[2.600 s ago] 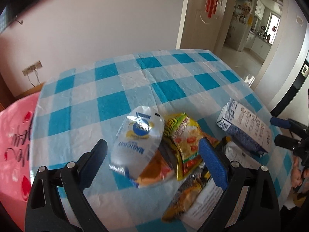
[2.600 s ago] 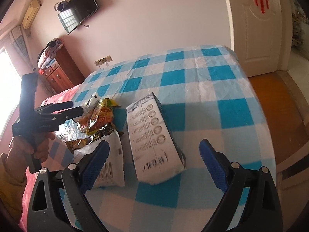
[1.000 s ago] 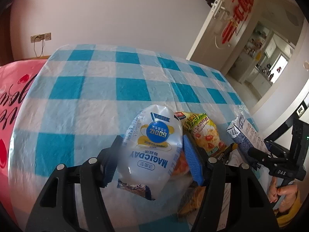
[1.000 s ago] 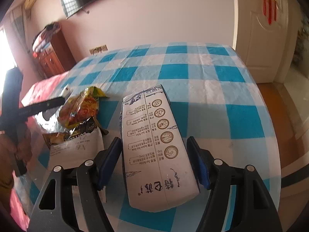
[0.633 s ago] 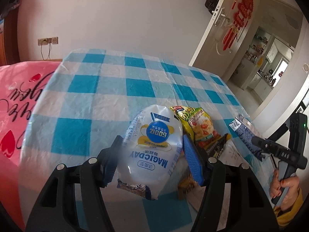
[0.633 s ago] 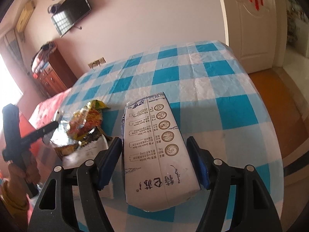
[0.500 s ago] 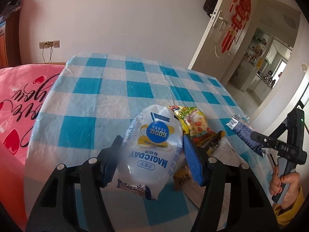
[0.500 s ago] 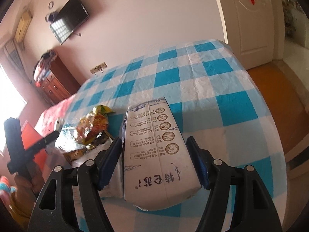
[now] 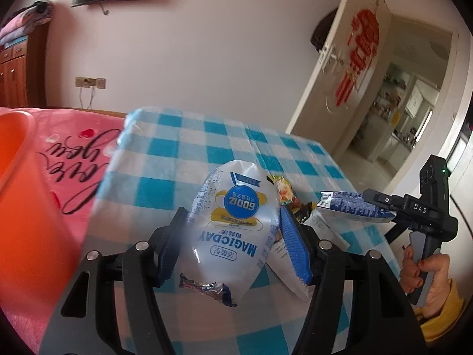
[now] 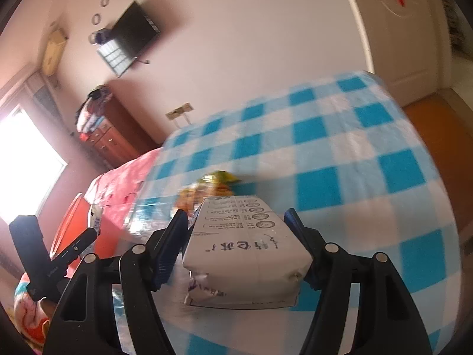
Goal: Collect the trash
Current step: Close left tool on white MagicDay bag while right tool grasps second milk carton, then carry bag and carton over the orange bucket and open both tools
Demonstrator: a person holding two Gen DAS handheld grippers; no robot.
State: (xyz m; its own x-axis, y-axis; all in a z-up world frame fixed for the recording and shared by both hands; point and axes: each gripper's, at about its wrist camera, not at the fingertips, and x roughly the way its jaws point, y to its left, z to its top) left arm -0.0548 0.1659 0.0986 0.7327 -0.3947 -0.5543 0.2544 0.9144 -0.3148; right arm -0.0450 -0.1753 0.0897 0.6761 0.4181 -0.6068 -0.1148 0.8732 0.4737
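I take the table with the blue checked cloth (image 9: 189, 159) as my landmark. To its left side stands the orange bin (image 9: 20, 195), close against the pink blanket (image 9: 74, 148), and this is the place where I judge the trash must go. My left gripper (image 9: 233, 245) is closed on the white MAGICDAY bag (image 9: 233, 224) and holds it above the near edge of the table; the bag's long axis runs along the fingers, pointing away from me. The bin lies to the left of this gripper, so I think the left hand is the nearer one and should swing left first. My right gripper (image 10: 236, 248) is clamped on the milk carton (image 10: 245, 254), also lifted over the table, its long axis along the fingers too. It is farther from the bin, on the other side. On the cloth remain the yellow snack wrapper (image 9: 285, 192) and some other wrappers beside it.
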